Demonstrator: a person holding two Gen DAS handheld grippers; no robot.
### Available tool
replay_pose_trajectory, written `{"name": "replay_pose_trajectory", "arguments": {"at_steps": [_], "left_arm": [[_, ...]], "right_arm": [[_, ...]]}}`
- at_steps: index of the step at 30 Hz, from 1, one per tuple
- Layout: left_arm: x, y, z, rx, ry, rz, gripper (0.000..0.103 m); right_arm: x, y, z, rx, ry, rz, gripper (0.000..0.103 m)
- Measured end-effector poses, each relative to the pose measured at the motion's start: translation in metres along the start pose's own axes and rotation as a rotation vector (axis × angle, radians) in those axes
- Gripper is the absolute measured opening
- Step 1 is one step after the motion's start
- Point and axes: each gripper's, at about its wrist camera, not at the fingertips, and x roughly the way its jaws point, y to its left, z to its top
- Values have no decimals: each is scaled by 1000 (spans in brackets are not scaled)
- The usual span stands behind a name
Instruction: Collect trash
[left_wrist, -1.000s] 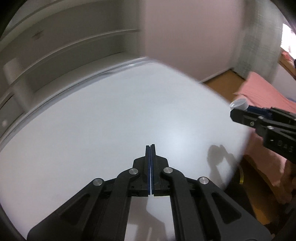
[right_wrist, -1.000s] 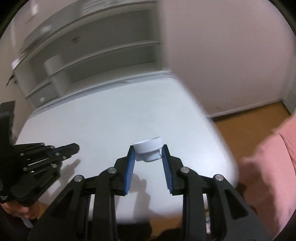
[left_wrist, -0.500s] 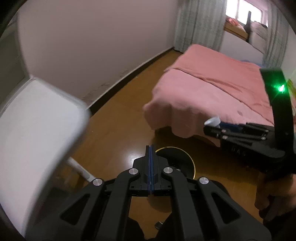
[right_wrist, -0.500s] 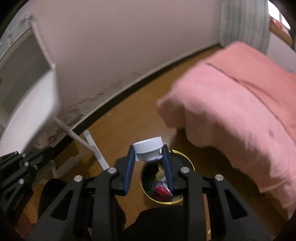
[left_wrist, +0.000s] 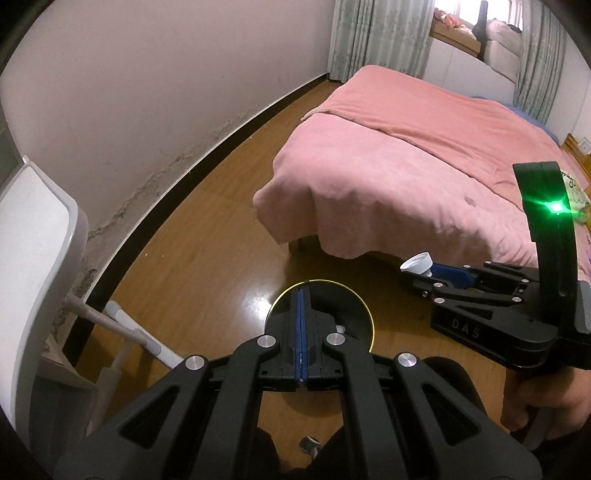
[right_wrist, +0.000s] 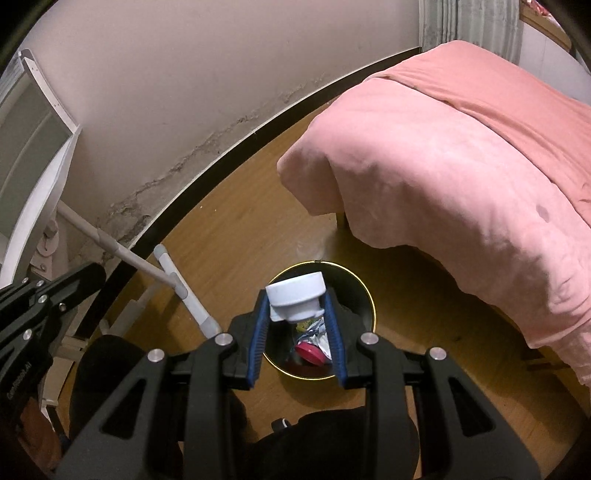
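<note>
While the right tongs (right_wrist: 297, 319) hung above the round black bin (right_wrist: 364, 291) on the wooden floor (right_wrist: 236, 236), their blue pads (right_wrist: 258, 332) were closed partway on a small white cup (right_wrist: 295, 297), gripping its narrower lower part with the wider rim pointing away from the camera. From the right wrist view the cup sat directly over the bin's opening, and below it, inside the bin, lay a red lid (right_wrist: 309, 352) and some crumpled wrappers (right_wrist: 314, 328). The bin's thin gold rim showed around the far edge.

The left tongs (left_wrist: 302, 295) were fully closed, the blue pads pressed flat together with nothing between them, and they pointed down toward the same bin (left_wrist: 354, 306). In the left wrist view the right tongs (left_wrist: 419, 269) reached in from the right with the white cup (left_wrist: 417, 263) at their tip, a green light glowing on the handle behind them.

A bed with a pink cover (right_wrist: 461, 166) stood just beyond the bin, one leg visible under the hanging cloth. To the left, the edge of a white tabletop (left_wrist: 33, 240) and its pale slanted legs (right_wrist: 147, 266) stood near the wall's dark skirting board (left_wrist: 177, 192).
</note>
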Motion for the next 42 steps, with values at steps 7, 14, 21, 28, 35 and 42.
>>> {"name": "replay_pose_trajectory", "arguments": {"at_steps": [7,14,21,28,35,42], "left_arm": [[-6,8,-5,-14,6,3,0],[-21,16,-4,-26,-15,15,0],[-67,46,-2,-76,-65,42,0],[-143,133,-23,-194,-131,185,1],[-228,241,-96,-431,-211,486,95],[-298,309,-183,-651,-187,708,96]], "right_arm": [[-5,2,7,-2,-33,-4,75],[-27,4,15,16,-78,5,75],[-69,43,38,-41,-166,38,79],[-95,154,59,-231,-215,162,85],[-97,285,53,-428,-210,323,90],[-105,388,21,-616,-198,450,90]]}}
